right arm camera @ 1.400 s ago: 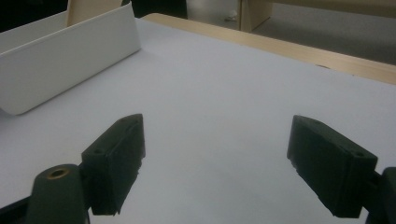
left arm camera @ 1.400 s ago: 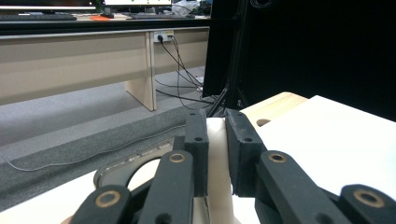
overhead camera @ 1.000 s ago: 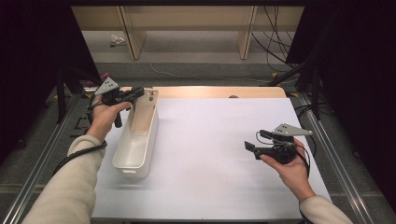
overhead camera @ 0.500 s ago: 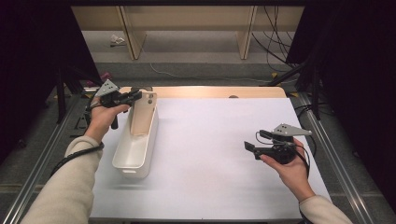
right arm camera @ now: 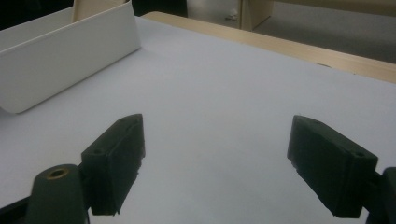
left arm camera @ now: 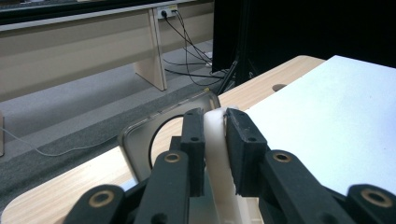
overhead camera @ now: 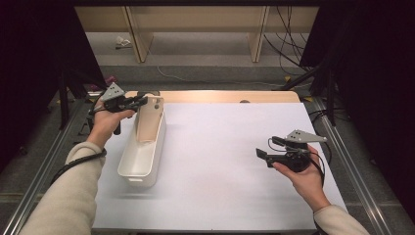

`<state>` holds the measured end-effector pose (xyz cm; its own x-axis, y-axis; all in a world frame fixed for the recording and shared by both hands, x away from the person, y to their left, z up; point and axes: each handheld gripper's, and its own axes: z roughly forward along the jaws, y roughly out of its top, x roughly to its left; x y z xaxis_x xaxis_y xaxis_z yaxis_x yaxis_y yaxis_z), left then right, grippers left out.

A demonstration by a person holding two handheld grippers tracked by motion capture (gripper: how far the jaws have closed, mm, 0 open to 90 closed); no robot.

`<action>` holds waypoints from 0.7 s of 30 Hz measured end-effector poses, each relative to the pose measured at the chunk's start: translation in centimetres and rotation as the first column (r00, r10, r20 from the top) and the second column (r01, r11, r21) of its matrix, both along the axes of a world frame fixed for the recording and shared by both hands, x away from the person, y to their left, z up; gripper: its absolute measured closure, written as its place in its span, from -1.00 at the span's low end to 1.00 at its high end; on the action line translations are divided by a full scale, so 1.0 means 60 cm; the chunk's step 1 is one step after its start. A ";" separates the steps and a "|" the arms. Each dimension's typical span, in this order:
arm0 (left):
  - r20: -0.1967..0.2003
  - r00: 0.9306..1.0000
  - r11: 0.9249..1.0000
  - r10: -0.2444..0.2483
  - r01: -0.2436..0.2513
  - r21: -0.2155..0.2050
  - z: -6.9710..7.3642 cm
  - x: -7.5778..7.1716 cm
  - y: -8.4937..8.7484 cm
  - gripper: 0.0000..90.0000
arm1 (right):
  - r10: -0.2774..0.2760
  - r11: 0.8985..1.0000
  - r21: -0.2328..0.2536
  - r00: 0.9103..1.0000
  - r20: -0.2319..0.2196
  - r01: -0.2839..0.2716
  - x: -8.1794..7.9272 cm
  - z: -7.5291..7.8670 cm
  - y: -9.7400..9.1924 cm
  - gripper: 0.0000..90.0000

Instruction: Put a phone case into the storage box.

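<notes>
**A:** How many things do you count from your station?

**B:** I count one white bin [overhead camera: 143,147], long and narrow, in the left half of the high view, lying on the white tabletop [overhead camera: 225,161]. I count two devices. The left hand-held gripper [overhead camera: 139,101] is in the upper left of the frame, at the far end of the bin. The right hand-held gripper [overhead camera: 266,150] is in the right part of the frame, well apart from the bin.

**A:** What differs from half a second ago?

**B:** I see almost nothing. The bin lies in the same place, and both hands have kept their positions.

**A:** And the pose of each hand?

**B:** My left hand [overhead camera: 105,122] comes from the lower left, with the forearm stretched along the bin. In the left gripper view its jaws are pressed on the bin's white rim [left arm camera: 215,140], one jaw on each side of the wall. My right hand [overhead camera: 303,176] holds its device just above the bare tabletop, pointing toward the left of the frame. Its jaws are spread wide and pinch nothing.
</notes>
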<state>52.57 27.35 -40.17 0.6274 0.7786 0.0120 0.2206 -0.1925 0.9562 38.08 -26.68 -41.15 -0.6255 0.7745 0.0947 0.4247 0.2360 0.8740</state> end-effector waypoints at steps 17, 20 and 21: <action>-0.028 0.993 0.988 0.118 -0.114 0.105 -0.019 0.006 0.009 0.53 | 0.004 1.000 0.001 1.000 -0.002 -0.004 0.001 -0.001 0.000 -0.56; -0.024 0.990 0.983 0.139 -0.135 0.121 -0.019 0.006 0.013 0.51 | 0.003 1.000 0.002 1.000 -0.002 -0.003 0.001 -0.001 0.000 -0.56; -0.022 0.990 0.983 0.142 -0.139 0.119 -0.018 0.005 0.013 0.50 | 0.003 1.000 0.002 1.000 -0.002 -0.003 0.001 -0.001 0.000 -0.56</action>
